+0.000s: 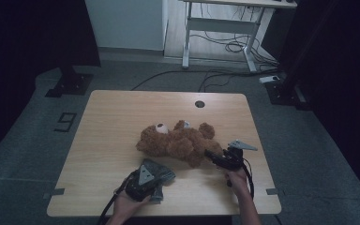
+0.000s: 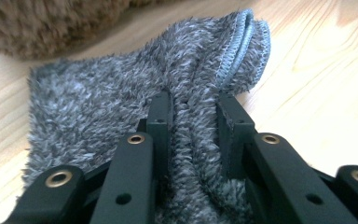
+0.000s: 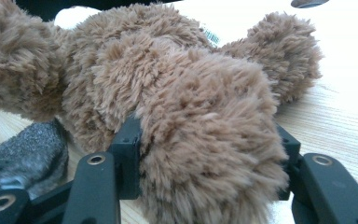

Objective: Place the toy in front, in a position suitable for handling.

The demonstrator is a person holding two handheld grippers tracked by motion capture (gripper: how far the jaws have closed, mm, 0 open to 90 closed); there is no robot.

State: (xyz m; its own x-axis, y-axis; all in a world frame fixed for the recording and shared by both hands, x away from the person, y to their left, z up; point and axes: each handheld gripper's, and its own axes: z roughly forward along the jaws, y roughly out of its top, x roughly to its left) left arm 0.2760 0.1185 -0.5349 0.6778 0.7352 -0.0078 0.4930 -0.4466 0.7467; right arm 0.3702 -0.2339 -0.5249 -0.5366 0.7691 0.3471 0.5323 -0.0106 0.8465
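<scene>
Left gripper (image 2: pixel 193 109) is pinching a fold of the grey fleece garment (image 2: pixel 121 102) on the table (image 1: pixel 108 122). Right gripper (image 3: pixel 209 149) is clamping a leg of the brown teddy bear (image 1: pixel 178 140), which is lying mid-table. Likely dressing step: should be holding the leg steady and spreading the hemmed opening before sliding it on.

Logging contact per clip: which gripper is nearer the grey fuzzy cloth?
Left. The left gripper has its jaws pinching a fold of the grey fuzzy cloth; the right gripper is off to its right, jaws around the teddy bear's leg.

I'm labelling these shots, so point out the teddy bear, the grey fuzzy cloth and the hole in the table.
teddy bear (image 1: pixel 178 143), high view, on its brown belly.
grey fuzzy cloth (image 2: pixel 98 107), left gripper view, on the flat pile left of the jaws.
hole in the table (image 1: pixel 199 104), high view, on the dark round opening near the far edge.
</scene>
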